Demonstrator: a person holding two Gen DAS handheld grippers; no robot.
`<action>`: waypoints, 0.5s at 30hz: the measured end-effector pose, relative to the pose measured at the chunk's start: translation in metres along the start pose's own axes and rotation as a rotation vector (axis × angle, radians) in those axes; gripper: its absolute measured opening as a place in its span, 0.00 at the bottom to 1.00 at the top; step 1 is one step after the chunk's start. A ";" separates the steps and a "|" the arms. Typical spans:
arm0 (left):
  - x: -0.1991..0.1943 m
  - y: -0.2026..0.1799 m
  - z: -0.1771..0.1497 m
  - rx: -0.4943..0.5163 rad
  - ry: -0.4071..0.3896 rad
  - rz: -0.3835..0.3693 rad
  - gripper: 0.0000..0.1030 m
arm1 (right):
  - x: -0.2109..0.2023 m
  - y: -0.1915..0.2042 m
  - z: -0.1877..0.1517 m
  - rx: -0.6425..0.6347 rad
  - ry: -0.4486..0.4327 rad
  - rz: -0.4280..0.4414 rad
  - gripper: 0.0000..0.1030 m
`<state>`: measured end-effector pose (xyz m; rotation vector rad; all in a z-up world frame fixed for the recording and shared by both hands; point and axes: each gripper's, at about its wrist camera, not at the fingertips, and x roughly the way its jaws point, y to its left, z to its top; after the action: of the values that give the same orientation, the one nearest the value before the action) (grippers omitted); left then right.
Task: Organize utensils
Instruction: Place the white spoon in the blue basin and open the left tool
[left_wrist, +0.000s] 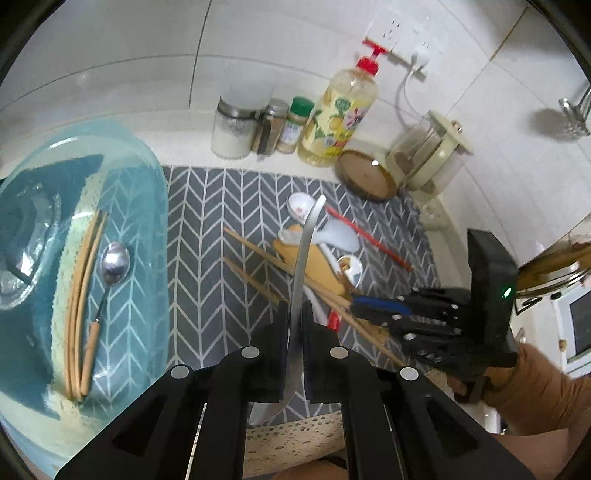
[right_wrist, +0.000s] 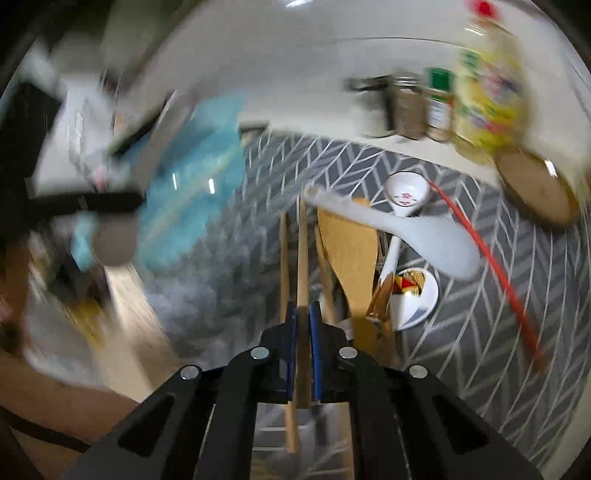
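Left gripper (left_wrist: 294, 314) clamped on steel utensil handle (left_wrist: 303, 254), right gripper (right_wrist: 303, 314) pinching wooden chopstick (right_wrist: 303, 254), utensil pile (left_wrist: 325, 254) far right on mat, bare grey mat (left_wrist: 221, 206) between pile and blue tray (left_wrist: 147, 221) at left counter edge.

- Bare grey mat (left_wrist: 207, 236) lies open from 9 to 12 o'clock of the utensil pile (left_wrist: 321, 258).
- Blue tray (left_wrist: 147, 229) walls 9 o'clock; bottles (left_wrist: 332, 118) line 12.

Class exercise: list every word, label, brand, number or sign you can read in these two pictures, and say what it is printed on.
No text can be read.
Yellow pump bottle with red top: flowered label, print too small.
Green-capped spice jar: label print too small.
White ceramic spoon: red marks, a pattern, not letters.
Right wrist view: labels blurred.
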<state>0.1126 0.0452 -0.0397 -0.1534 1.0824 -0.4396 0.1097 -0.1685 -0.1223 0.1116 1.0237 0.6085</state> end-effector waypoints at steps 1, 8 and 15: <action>-0.006 0.002 0.003 -0.004 -0.012 -0.004 0.07 | -0.011 -0.004 0.001 0.073 -0.037 0.025 0.07; -0.053 0.027 0.022 -0.024 -0.101 -0.007 0.07 | -0.041 0.001 0.018 0.283 -0.196 0.073 0.07; -0.093 0.082 0.042 -0.046 -0.154 0.068 0.07 | -0.057 0.042 0.056 0.351 -0.350 0.114 0.07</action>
<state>0.1347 0.1540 0.0287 -0.1879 0.9436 -0.3364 0.1169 -0.1531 -0.0340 0.5694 0.7772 0.4852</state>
